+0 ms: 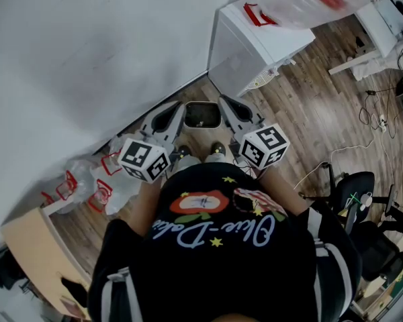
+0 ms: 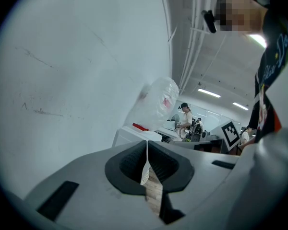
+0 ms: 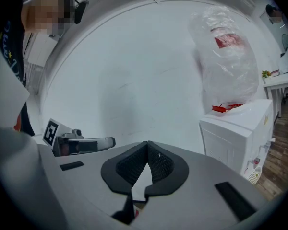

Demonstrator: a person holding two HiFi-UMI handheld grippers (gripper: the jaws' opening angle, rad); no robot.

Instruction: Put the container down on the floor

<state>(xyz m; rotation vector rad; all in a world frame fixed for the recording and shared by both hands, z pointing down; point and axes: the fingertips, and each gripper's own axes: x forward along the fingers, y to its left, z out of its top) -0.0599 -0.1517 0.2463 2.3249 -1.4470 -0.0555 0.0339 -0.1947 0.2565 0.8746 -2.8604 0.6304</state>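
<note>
We hold the container [image 1: 203,115] crosswise, with the left gripper [image 1: 181,113] and right gripper [image 1: 225,111] each clamped on an end rim, just beside the cabinet [image 1: 255,45] — floor [image 1: 309,113] directly below.

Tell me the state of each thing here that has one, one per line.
left claw: shut on the container's thin rim.
right claw: shut on the container's opposite side.
container: upright, open-topped, held between both claws above the wood floor.
plastic bag: standing on the white cabinet.
white cabinet: upright against the wall.
</note>
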